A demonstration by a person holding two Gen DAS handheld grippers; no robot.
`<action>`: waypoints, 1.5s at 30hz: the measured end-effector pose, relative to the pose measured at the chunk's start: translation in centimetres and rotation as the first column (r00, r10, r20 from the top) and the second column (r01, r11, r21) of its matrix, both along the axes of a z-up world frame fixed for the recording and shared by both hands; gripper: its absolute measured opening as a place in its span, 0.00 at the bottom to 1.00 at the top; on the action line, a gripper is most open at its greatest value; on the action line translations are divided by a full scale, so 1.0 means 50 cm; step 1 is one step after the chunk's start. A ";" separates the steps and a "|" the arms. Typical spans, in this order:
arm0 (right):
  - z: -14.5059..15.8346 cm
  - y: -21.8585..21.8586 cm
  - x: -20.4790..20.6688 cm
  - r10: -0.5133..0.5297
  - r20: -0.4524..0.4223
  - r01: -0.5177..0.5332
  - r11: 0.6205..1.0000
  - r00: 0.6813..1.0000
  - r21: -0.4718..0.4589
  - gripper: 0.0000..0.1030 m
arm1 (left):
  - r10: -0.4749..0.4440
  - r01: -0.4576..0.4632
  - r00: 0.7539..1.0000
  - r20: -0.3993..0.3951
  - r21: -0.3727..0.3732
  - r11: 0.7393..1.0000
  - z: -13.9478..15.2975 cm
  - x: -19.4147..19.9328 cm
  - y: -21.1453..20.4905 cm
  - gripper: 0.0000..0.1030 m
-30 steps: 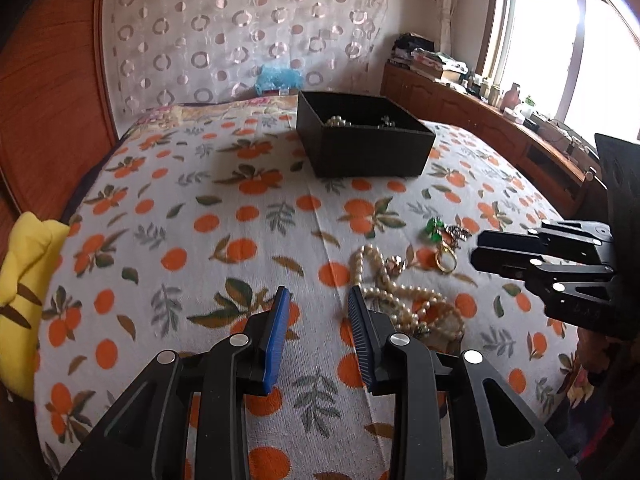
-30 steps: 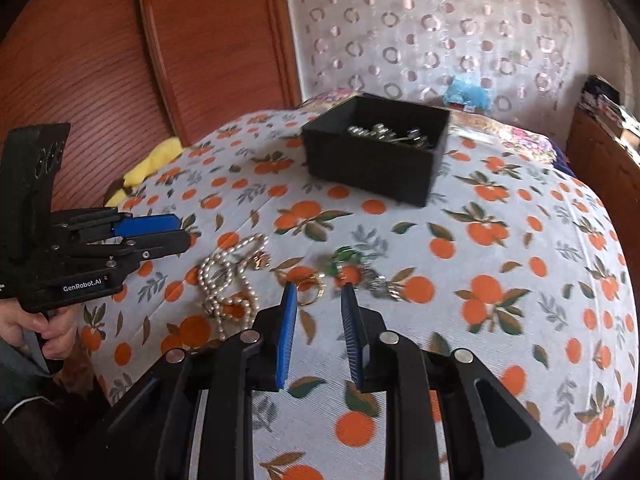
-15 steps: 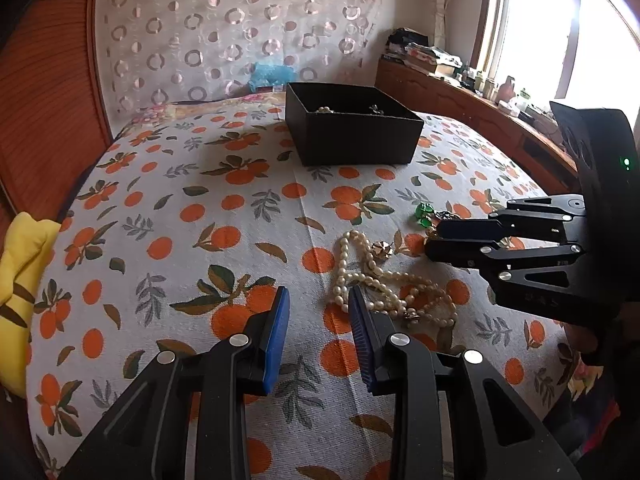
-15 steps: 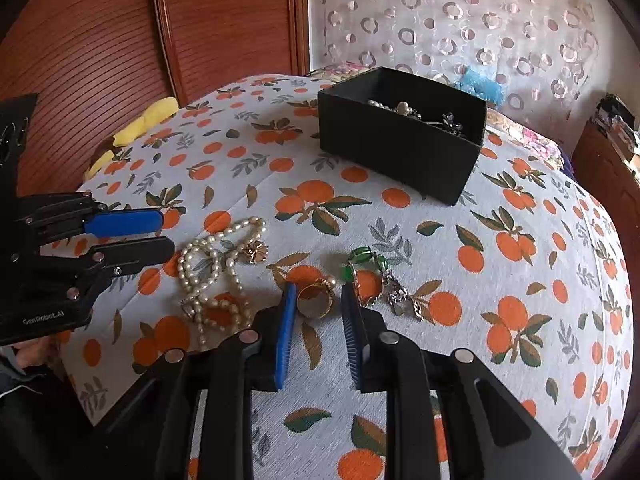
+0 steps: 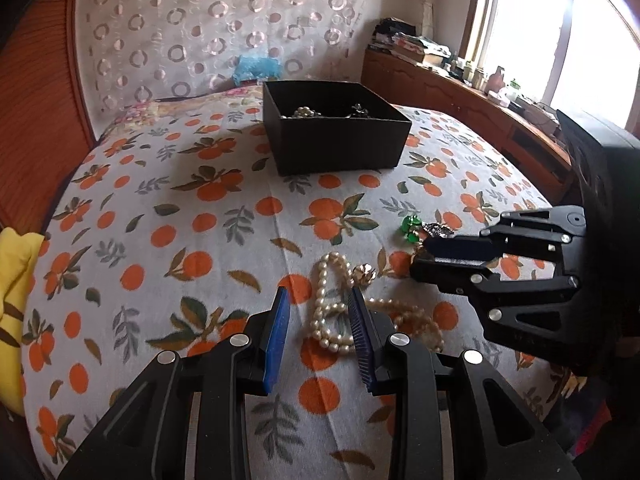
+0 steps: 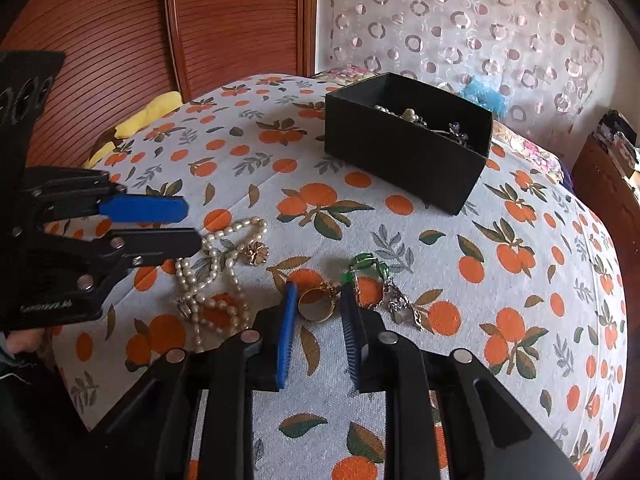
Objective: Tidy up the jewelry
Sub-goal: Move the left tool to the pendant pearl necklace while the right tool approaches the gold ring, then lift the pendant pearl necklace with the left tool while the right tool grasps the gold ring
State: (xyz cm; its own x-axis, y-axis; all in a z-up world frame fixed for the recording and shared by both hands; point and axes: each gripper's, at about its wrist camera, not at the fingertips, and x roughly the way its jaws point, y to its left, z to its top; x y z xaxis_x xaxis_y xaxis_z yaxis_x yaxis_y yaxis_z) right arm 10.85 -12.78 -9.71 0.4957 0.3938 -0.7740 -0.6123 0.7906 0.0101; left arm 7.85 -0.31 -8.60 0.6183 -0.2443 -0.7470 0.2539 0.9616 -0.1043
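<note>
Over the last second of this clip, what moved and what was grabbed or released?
The right gripper moved in on the gold ring, which now lies between its fingers; the jaws have just been closing, not yet gripping. The left gripper moved closer to the pearl necklace, open, holding nothing. The green bracelet, black box and bedspread stayed put.

- The left tongs (image 5: 318,334) were matte black plastic with ribbed blue pads and round silver screws.
- The right tongs (image 6: 318,320) matched, angular cut-outs in their arms.
- Faint white lettering marked the left tongs' body.
</note>
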 end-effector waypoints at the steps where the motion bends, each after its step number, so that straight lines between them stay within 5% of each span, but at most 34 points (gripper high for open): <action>1: 0.000 -0.002 -0.001 -0.001 -0.001 0.001 1.000 1.000 0.002 0.21 | -0.003 0.003 1.000 -0.008 0.003 1.000 -0.001 0.006 -0.002 0.25; 6: 0.000 -0.012 -0.005 -0.012 -0.004 0.012 1.000 1.000 0.014 0.21 | -0.024 0.026 0.999 -0.048 0.047 0.999 -0.013 0.032 -0.014 0.15; 15: 0.000 -0.012 -0.006 -0.012 -0.003 0.012 1.000 1.000 0.014 0.21 | -0.057 0.063 0.997 -0.048 0.134 0.989 -0.015 0.044 -0.033 0.14; 17: 0.000 -0.013 -0.006 -0.011 -0.003 0.011 1.000 1.000 0.013 0.21 | -0.068 0.074 0.996 -0.049 0.131 0.989 -0.015 0.046 -0.035 0.04; 20: 0.000 -0.013 -0.006 -0.012 -0.004 0.012 1.000 1.000 0.015 0.21 | -0.063 0.067 0.997 -0.035 0.125 0.990 -0.009 0.045 -0.031 0.04; 36: 0.041 -0.035 -0.009 -0.020 0.028 0.018 0.998 0.999 0.055 0.21 | -0.016 0.017 0.980 0.197 -0.003 1.000 0.181 -0.004 0.010 0.04; 45: 0.070 -0.049 -0.009 -0.031 0.051 0.026 0.997 0.998 0.079 0.21 | 0.009 -0.008 0.962 0.273 -0.005 1.000 0.250 -0.005 0.023 0.04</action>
State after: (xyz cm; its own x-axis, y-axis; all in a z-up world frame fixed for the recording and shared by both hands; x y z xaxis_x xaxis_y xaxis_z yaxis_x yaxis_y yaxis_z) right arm 10.40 -15.22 -6.20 0.5464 0.4370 -0.7144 -0.5908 0.8057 0.0410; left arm 7.59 0.82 3.89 0.8008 -0.2412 -0.5483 0.2654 0.9635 -0.0361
